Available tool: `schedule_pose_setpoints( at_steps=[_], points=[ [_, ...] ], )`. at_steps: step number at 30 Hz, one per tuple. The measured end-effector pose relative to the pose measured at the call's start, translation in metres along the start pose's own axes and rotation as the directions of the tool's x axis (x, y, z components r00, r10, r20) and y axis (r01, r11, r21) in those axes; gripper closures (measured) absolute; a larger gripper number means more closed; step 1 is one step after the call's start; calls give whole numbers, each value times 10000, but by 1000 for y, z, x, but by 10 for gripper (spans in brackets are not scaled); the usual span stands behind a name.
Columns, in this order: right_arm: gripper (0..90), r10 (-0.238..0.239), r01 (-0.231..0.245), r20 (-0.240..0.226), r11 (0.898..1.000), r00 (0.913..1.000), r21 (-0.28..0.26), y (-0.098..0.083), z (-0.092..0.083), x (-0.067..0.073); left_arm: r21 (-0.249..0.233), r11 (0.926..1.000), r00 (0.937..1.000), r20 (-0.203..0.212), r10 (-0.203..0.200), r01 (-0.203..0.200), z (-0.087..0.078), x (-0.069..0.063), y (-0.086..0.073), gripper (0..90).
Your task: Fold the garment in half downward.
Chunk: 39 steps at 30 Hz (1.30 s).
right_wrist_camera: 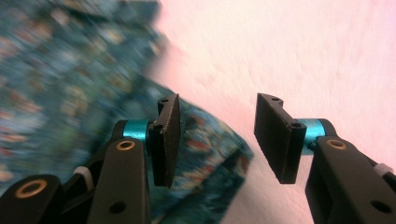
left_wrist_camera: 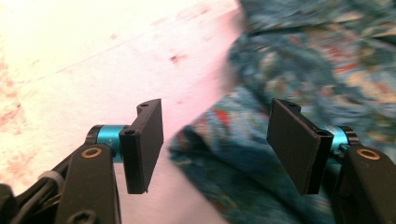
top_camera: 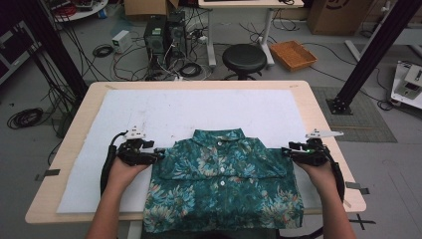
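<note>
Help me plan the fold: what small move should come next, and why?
Probably draw both hands down toward the hem. The left claw and right claw stand open, clear of the cloth, beside the shirt, whose sides are already tucked in; the lower half lies unfolded at the table's near edge.

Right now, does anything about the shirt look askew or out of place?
Slightly: the shirt is folded fairly squarely, but its bottom hem hangs over the table's near edge. Nothing looks spilled or damaged.

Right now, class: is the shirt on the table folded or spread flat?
Folded. The shirt lies as a compact rectangle, collar and buttons up, both sleeves tucked out of sight, on the white mat.
</note>
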State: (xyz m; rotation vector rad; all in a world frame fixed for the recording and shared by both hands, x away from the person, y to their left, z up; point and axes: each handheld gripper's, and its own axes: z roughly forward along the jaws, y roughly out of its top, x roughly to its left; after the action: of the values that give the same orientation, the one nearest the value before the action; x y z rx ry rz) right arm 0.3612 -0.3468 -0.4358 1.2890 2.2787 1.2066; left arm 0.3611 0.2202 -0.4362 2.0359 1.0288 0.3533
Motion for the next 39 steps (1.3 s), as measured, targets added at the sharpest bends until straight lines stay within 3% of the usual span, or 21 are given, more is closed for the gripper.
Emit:
schedule_pose_setpoints(
  at_steps=[1,3,9,11,14,15,19,25,31,33,37,39],
  points=[
    [520,-48,42,185,9995,9998,328,-1,4,0,150,9999,10000,-28,-73,73,3,2,-1,363],
    [538,-58,51,103,9978,9999,654,-7,11,-3,517,9985,9998,-94,-180,185,8,4,-2,362],
    [652,-253,257,-67,9983,9997,514,-13,5,-5,665,9978,9997,-260,6,12,9,2,-3,396],
    [707,-319,331,-226,9981,9992,516,-16,3,-5,694,9975,9998,-147,116,-106,8,1,-3,480],
    [859,-458,492,-665,9975,9967,500,-19,1,-4,729,9969,9995,-72,314,-308,8,-4,-2,647],
    [859,-458,492,-665,9975,9967,500,-19,1,-4,715,9969,9994,111,320,-327,9,-5,-2,647],
    [882,-880,912,-537,9940,9947,604,-15,2,-3,677,9956,9975,340,618,-640,9,-9,-1,809],
    [889,-1393,1392,25,9899,9903,275,-4,3,-5,327,9974,9979,106,645,-648,11,-5,2,839],
    [889,-1551,1544,257,9876,9876,269,8,5,-11,375,9950,9956,-65,931,-928,17,0,17,839],
    [889,-1565,1557,341,9875,9871,234,13,7,-15,246,9963,9966,-105,821,-818,19,3,21,839],
    [888,-1588,1571,505,9869,9860,358,21,11,-21,489,9938,9949,-139,1004,-996,30,9,32,838],
    [889,-1598,1574,594,9866,9854,421,23,13,-23,273,9961,9962,-202,845,-839,35,10,33,838]
  ],
)
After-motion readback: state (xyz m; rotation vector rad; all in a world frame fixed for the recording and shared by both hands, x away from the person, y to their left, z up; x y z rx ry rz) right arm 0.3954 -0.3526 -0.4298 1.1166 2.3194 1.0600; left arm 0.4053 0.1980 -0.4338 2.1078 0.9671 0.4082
